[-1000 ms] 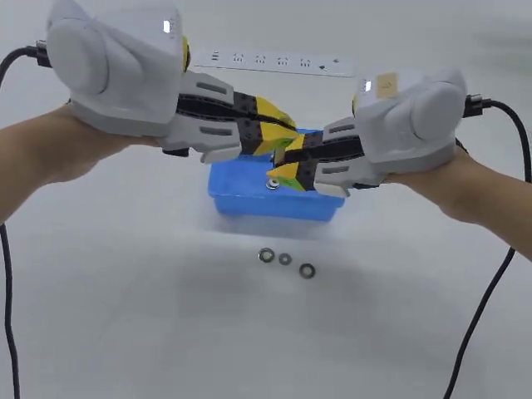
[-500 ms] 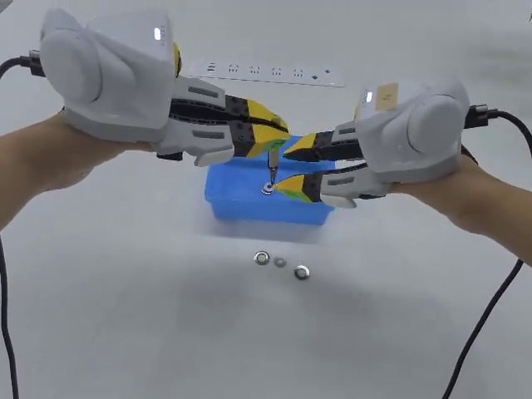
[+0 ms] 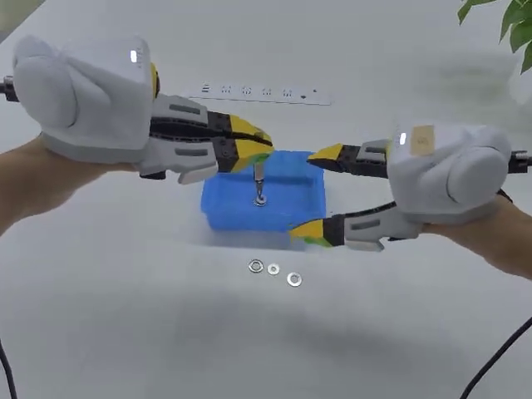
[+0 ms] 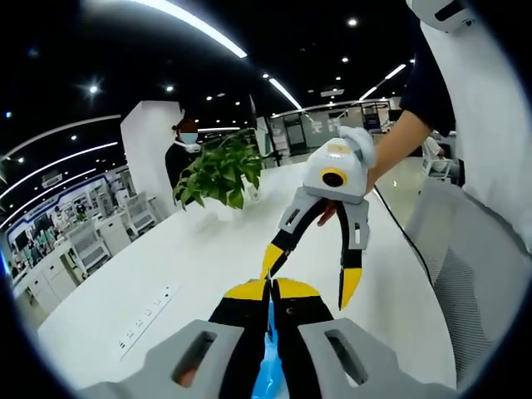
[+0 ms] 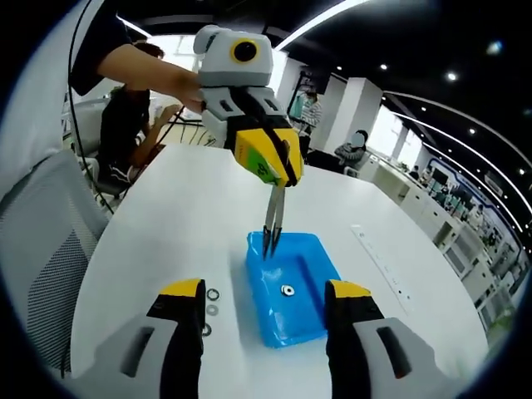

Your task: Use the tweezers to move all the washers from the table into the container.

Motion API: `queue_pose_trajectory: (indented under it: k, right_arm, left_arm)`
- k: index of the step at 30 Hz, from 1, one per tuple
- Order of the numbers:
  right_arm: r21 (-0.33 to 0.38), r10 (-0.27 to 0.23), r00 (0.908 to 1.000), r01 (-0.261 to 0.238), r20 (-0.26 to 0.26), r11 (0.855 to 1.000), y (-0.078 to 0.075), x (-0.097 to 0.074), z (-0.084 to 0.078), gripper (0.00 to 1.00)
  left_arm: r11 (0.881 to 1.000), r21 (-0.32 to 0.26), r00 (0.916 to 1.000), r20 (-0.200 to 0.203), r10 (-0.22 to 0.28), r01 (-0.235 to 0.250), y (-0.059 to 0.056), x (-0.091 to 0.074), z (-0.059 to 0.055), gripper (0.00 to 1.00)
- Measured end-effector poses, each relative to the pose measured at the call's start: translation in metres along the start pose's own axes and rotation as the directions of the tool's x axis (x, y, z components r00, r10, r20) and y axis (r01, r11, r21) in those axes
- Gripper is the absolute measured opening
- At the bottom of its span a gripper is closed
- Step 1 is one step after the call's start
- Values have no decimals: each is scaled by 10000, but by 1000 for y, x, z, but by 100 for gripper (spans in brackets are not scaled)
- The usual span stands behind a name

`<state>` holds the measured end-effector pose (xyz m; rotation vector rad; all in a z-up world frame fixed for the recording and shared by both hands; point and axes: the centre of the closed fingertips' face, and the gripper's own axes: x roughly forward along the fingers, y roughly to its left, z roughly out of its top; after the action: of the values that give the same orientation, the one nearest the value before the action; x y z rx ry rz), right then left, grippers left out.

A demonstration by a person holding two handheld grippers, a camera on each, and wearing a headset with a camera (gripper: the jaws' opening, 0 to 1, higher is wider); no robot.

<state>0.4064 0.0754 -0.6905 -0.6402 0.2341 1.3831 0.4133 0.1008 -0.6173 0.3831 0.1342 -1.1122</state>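
The left tongs [image 3: 254, 153] are pressed together on the upper end of the tweezers [image 3: 259, 184]. The tweezers hang points-down, close to upright, over the open top of the blue container [image 3: 237, 218]. In the right gripper view their points hover above the container's floor, clear of it. Whether they carry anything I cannot tell; in the head view a small metal glint sits right at the tip.

One washer [image 5: 288, 290] lies flat on the container's floor. In the right gripper view it lies between the two yellow tips of the right tongs [image 5: 266, 289]. Those tongs are spread wide and pinch nothing. In the head view they sit at the container's right side — one tip by its far right corner, the other low by its near right corner.

Three more washers [image 3: 273, 269] lie in a short row on the white tabletop [image 3: 125, 324], just in front of the container and apart from it. They are close together but separate.

A white power strip [image 3: 259, 91] lies on the tabletop beyond the container, and green plant leaves [image 3: 503, 25] reach in at the head view's upper right corner. The left gripper view shows the right tongs spread open ahead — a potted plant [image 4: 220, 170] stands behind them.
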Motion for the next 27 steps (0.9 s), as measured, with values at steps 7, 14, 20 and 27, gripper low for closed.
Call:
queue_pose_trajectory:
  k: [7,14,20,27]
  right_arm:
    - [630,44,9999,-34,-156,9980,22,-18,-8,69]
    - [2125,518,9957,-671,767,9748,53,-36,-3,88]
    - [2346,499,9972,-615,551,9702,69,-47,-10,92]
    - [3196,542,9959,-746,723,9446,81,-55,-18,98]
  left_arm:
    - [10000,36,10000,95,-17,17,-19,-12,5,5]
    - [9994,-306,9997,194,137,-131,-32,-24,-2,5]
    - [9991,-372,9992,325,222,-210,-46,-23,-12,5]
    - [9963,-756,9988,224,425,-407,-53,-18,-30,5]
